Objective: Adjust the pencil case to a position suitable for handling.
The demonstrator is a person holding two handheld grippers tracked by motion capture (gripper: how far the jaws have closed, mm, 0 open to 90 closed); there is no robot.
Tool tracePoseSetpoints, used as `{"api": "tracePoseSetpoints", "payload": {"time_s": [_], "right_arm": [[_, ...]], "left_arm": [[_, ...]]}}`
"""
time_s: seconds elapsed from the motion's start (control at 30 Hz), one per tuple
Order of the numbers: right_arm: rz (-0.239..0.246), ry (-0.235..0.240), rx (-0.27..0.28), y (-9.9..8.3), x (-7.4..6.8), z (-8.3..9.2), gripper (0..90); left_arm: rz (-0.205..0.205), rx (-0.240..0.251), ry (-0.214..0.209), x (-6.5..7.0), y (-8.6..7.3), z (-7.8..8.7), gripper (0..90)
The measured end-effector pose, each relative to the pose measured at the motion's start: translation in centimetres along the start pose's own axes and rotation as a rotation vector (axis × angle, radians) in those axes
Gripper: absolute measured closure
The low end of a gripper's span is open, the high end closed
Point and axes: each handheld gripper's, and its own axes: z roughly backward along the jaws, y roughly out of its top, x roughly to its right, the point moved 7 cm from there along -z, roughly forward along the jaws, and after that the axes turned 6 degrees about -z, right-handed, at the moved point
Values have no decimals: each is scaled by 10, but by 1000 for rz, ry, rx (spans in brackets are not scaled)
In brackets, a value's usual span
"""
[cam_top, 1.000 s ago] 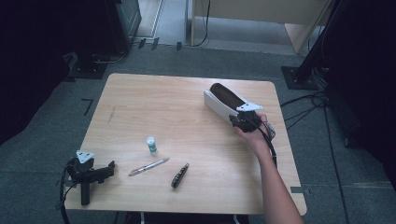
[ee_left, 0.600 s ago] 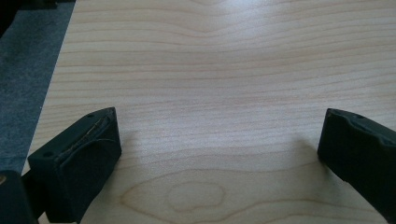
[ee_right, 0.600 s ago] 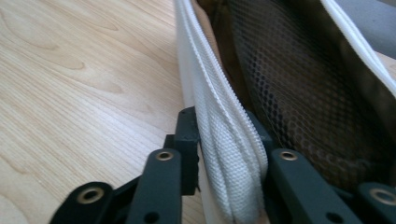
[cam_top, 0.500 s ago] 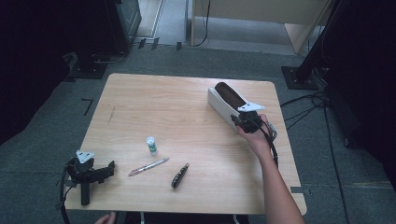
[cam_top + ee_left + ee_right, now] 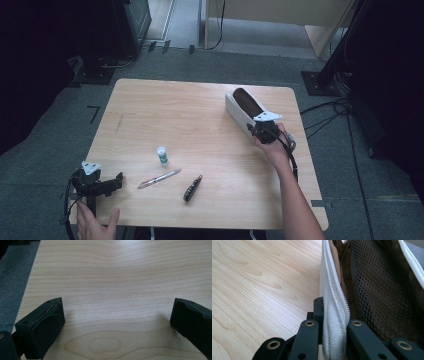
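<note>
1. High view: one wooden table [image 5: 200, 115] is seen mid-frame; wide bare room is left across its upper left and centre, up to the far edge.
2. One white pouch [image 5: 239, 111], unzipped, is laid at the upper right, close to the table's right edge.
3. One right gripper [image 5: 261, 131] is clamped on the pouch's white zipper side [image 5: 334, 322]; its jaws have just been closing.
4. One left gripper [image 5: 112, 184] is rested at the lower left corner, jaws held apart over bare wood. A hand [image 5: 92, 226] has appeared below it since a second ago.
5. One pen [image 5: 159, 179], one dark folding tool [image 5: 192, 188] and one small bottle [image 5: 162, 155] are laid at lower centre, unmoved.
</note>
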Motion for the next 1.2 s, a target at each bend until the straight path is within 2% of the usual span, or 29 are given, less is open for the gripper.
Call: {"api": "tracePoseSetpoints", "payload": {"time_s": [0.13,0.37,0.6,0.63,0.77,0.8,0.93,1.2], "right_arm": [[35,-7,14,-1,-1,2,860],[36,-17,24,-1,-2,8,867],[66,-16,44,2,-15,16,870],[74,-8,56,6,-22,19,870],[91,3,68,11,-32,23,870],[101,13,84,15,-40,26,870],[112,24,90,20,-51,29,870],[148,67,101,29,-87,36,870]], "left_arm": [[1,0,0,0,0,0,0],[0,0,0,0,0,0,0],[0,0,0,0,0,0,0],[0,0,0,0,0,0,0],[0,0,0,0,0,0,0],[0,0,0,0,0,0,0],[0,0,0,0,0,0,0],[0,0,0,0,0,0,0]]}}
